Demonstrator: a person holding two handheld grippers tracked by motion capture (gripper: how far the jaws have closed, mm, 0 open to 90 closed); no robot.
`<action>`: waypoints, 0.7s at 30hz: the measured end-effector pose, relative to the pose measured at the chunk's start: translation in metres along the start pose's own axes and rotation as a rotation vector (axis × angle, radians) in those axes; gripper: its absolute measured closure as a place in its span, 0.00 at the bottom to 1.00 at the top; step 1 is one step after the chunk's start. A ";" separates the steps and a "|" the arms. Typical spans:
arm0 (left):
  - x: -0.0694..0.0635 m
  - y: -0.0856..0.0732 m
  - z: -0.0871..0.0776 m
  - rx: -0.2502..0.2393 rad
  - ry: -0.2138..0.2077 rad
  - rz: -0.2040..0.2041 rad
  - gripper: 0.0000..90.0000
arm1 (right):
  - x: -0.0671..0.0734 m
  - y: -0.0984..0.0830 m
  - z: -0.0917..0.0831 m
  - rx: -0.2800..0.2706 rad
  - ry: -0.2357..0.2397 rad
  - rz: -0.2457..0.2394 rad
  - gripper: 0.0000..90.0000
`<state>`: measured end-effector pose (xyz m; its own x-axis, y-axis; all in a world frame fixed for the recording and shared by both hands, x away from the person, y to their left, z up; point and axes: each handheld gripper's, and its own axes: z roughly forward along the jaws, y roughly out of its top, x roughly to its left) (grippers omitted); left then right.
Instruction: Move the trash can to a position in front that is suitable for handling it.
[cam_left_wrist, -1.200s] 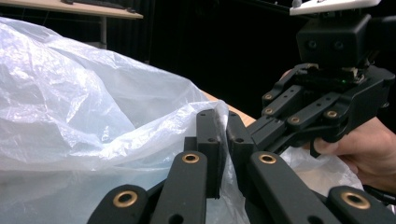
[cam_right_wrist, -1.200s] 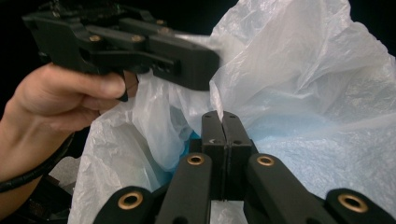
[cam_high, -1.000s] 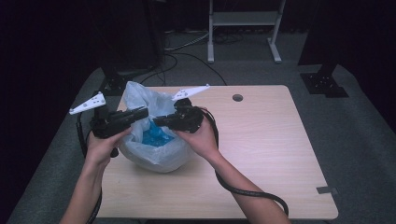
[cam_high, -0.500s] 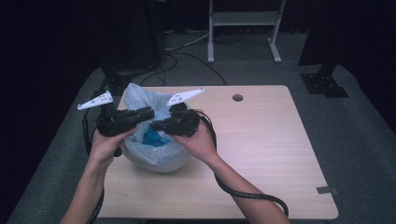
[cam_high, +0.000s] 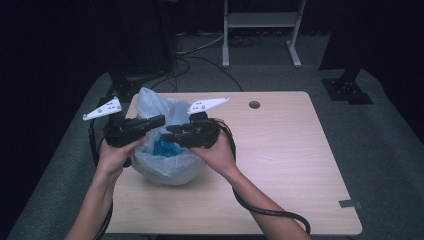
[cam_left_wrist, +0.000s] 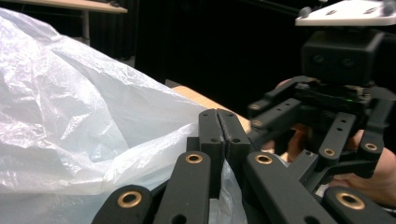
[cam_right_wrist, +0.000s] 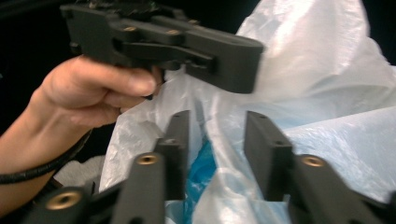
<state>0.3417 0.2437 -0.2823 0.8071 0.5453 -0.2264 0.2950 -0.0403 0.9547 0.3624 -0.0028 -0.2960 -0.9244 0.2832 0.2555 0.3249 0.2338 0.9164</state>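
Translucent white plastic bag (cam_high: 167, 160) sits at the table's (cam_high: 300, 165) nine o'clock edge. At its ten o'clock, the left gripper (cam_high: 159, 120) pinches the bag's rim, jaws fully together. At its one o'clock, the right gripper (cam_high: 170, 132) has just been opening, plastic loose between its parted jaws.

The table (cam_high: 280, 165) lies bare right of the plastic bag (cam_high: 165, 160); both claws crowd over the bag's mouth.

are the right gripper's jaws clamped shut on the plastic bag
No: in the right gripper view the right gripper has its jaws standing apart, having just been opening, with the white plastic bag showing in the gap between them.
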 end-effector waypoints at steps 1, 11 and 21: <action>0.000 0.000 0.000 -0.002 -0.011 -0.001 1.00 | -0.002 0.000 -0.001 -0.008 0.004 0.010 0.60; -0.017 0.007 0.018 0.024 -0.046 0.043 1.00 | -0.003 0.001 0.010 -0.004 0.000 0.007 0.45; -0.027 0.011 0.031 0.022 -0.075 0.061 1.00 | 0.001 0.000 0.015 0.023 -0.085 -0.010 0.91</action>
<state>0.3389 0.2025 -0.2720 0.8597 0.4771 -0.1825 0.2546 -0.0905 0.9628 0.3642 0.0117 -0.3005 -0.9078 0.3580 0.2186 0.3212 0.2580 0.9112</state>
